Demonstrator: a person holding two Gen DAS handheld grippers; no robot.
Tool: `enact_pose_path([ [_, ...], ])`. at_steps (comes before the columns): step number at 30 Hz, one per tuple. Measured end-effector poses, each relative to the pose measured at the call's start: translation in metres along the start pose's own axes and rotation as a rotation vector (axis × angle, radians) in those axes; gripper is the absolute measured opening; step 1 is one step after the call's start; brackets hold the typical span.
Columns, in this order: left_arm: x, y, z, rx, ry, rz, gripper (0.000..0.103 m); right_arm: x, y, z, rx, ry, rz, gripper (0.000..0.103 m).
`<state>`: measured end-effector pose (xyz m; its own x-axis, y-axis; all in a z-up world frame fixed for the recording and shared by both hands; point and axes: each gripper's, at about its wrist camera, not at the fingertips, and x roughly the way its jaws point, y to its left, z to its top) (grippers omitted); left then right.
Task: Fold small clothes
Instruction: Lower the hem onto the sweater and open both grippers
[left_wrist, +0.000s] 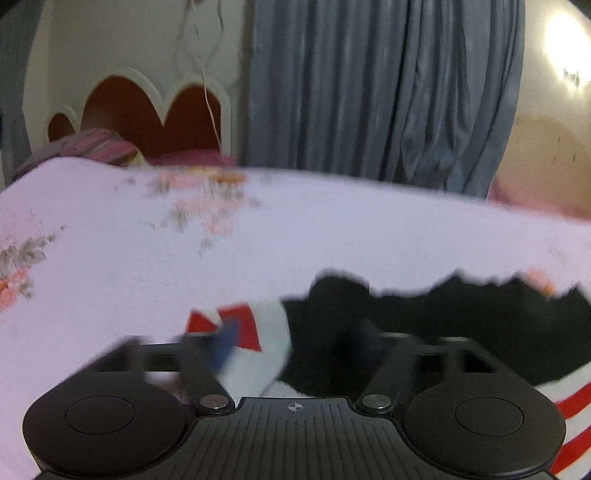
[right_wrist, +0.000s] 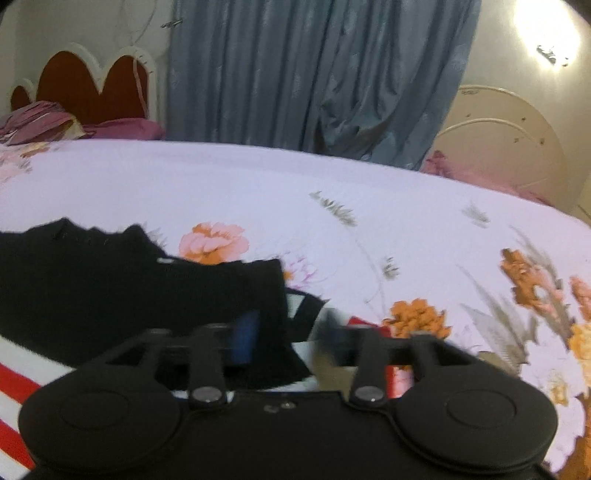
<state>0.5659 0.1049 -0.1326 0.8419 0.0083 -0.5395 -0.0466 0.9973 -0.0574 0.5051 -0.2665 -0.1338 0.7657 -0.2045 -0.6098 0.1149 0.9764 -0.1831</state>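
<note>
1. Down at the near edge of the bed (left_wrist: 110, 258), seen from the left wrist, one small garment (left_wrist: 461, 325) lies flat on the flowered sheet: black body, with white and red parts at its sleeve end and red and white stripes at the hem in the lower right corner. The left tongs (left_wrist: 291, 343) hang over the sleeve end, jaws spread wide and released; the white and red cloth lies between them but, as far as the blur allows, neither pad presses on it. I judge they sit there because a sleeve is the natural corner to take for a fold.

2. Across the same bed, from the right wrist, the garment's other side shows, black cloth with a small white tag near the neck and a red patch past the jaw. The right tongs (right_wrist: 291, 339) straddle the black sleeve edge, jaws apart and, I think, gripping nothing. Two tongs at opposite sleeves suggests a symmetrical fold inward.

3. Counting: one garment, two tongs, one grey-blue curtain (right_wrist: 314, 74), one scalloped headboard (right_wrist: 92, 81), a pillow or two beneath it, too blurred to count surely.
</note>
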Motion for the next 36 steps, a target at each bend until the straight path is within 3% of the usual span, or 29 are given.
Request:
enact_pose_path([
  [2, -0.016, -0.006, 0.003, -0.001, -0.070, 0.001, 0.084, -0.016, 0.010, 0.003, -0.028, -0.031, 0.056, 0.053],
  [4, -0.026, -0.018, 0.004, -0.007, -0.079, -0.105, 0.084, -0.024, 0.026, 0.007, -0.064, -0.047, 0.124, 0.041],
  [7, -0.021, -0.056, 0.001, 0.093, 0.001, -0.248, 0.084, -0.021, 0.057, 0.010, -0.105, -0.029, 0.216, 0.037],
  [9, -0.011, -0.078, -0.009, 0.161, 0.080, -0.279, 0.084, -0.013, 0.076, 0.010, -0.128, 0.009, 0.251, 0.040],
  [11, -0.005, -0.087, -0.020, 0.217, 0.125, -0.270, 0.084, -0.006, 0.087, 0.008, -0.154, 0.028, 0.244, 0.041],
  [13, -0.006, -0.077, -0.025, 0.227, 0.111, -0.234, 0.084, -0.005, 0.082, 0.005, -0.146, 0.023, 0.236, 0.042],
  [16, -0.009, -0.037, -0.032, 0.174, 0.090, -0.169, 0.084, -0.004, 0.046, 0.000, -0.081, 0.028, 0.104, 0.044],
  [18, -0.011, -0.024, -0.037, 0.206, 0.090, -0.165, 0.084, -0.001, 0.012, -0.006, 0.004, 0.043, 0.111, 0.044],
  [19, -0.012, -0.024, -0.039, 0.221, 0.089, -0.168, 0.084, -0.003, 0.008, -0.007, -0.012, 0.044, 0.100, 0.044],
  [21, -0.012, -0.025, -0.037, 0.227, 0.090, -0.160, 0.084, -0.005, 0.014, -0.005, -0.073, 0.045, 0.081, 0.044],
  [24, -0.024, -0.033, -0.030, 0.213, 0.066, -0.120, 0.084, -0.020, 0.022, 0.001, -0.060, 0.007, 0.038, 0.045],
  [27, -0.043, -0.056, -0.025, 0.244, 0.023, -0.151, 0.084, -0.046, 0.034, -0.003, -0.043, -0.057, 0.130, 0.044],
  [30, -0.048, -0.078, -0.028, 0.244, 0.059, -0.177, 0.084, -0.053, 0.058, -0.008, -0.074, -0.046, 0.228, 0.043],
  [36, -0.057, -0.095, -0.042, 0.247, 0.130, -0.181, 0.084, -0.055, 0.078, -0.023, -0.082, 0.018, 0.272, 0.045],
])
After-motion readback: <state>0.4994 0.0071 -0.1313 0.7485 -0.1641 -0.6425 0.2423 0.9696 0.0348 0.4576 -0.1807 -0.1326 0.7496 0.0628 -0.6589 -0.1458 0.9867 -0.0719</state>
